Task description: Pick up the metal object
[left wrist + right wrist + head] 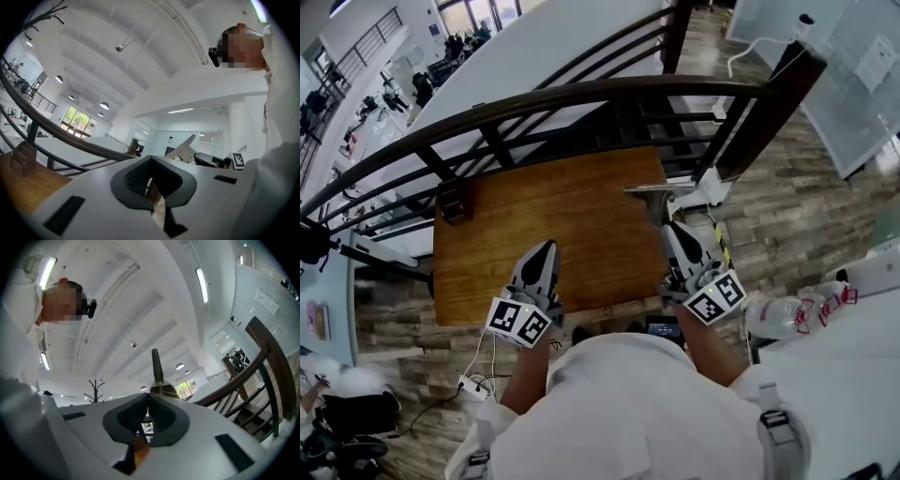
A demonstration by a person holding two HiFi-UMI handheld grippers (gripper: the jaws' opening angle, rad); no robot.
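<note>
The metal object (660, 191), a flat-bladed tool with a thin stem, is lifted over the right edge of the wooden table (553, 220). My right gripper (671, 228) is shut on its lower end. In the right gripper view the metal object (156, 367) sticks up just beyond the closed right gripper (149, 395). My left gripper (547, 247) hovers over the table's near edge, shut with nothing in it. The left gripper view shows the left gripper (151, 160) closed and tilted upward, with the metal object (185, 146) off to its right.
A dark curved railing (581, 94) runs along the table's far side. A small dark brown box (455, 201) sits at the table's far left corner. A plastic bottle (787, 314) lies on a white surface at the right. A power strip (472, 384) lies on the wood floor.
</note>
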